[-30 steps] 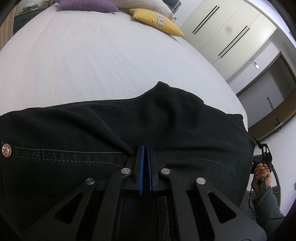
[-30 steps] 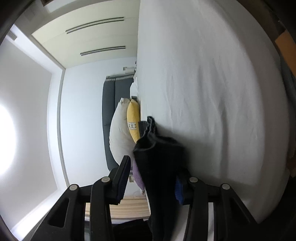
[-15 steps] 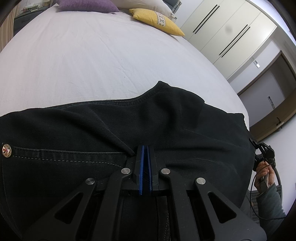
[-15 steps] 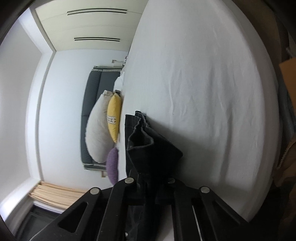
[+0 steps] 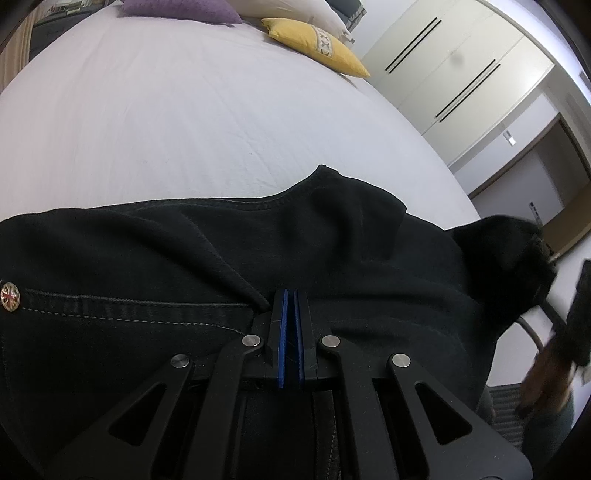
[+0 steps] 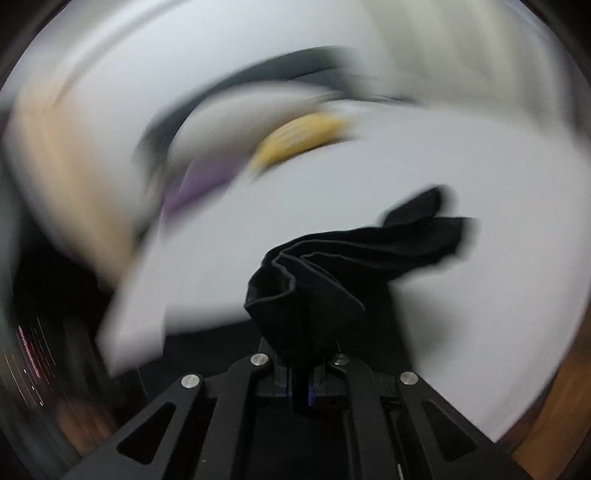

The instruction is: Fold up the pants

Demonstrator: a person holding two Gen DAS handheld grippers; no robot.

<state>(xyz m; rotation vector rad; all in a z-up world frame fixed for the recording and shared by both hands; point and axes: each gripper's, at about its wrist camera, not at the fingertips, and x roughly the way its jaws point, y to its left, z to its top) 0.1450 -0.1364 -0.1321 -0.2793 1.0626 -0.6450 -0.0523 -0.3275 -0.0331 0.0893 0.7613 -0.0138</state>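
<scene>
Black pants (image 5: 184, 258) lie across the near edge of a white bed (image 5: 184, 110), with a metal button (image 5: 9, 297) at the far left. My left gripper (image 5: 290, 295) is shut on the pants near the waistband. My right gripper (image 6: 303, 354) is shut on a bunched end of the pants (image 6: 332, 266) and holds it up over the bed (image 6: 480, 184). That lifted end also shows at the right of the left wrist view (image 5: 509, 258), with the right gripper body blurred beside it. The right wrist view is motion-blurred.
A yellow pillow (image 5: 317, 44), a purple pillow (image 5: 177, 5) and a white pillow lie at the head of the bed. White wardrobe doors (image 5: 461, 66) and a doorway stand beyond the bed's right side.
My right gripper closed on the pants end, then swung fast, rotating its view, and lifted the end up toward the bed. My left gripper has stayed still.
</scene>
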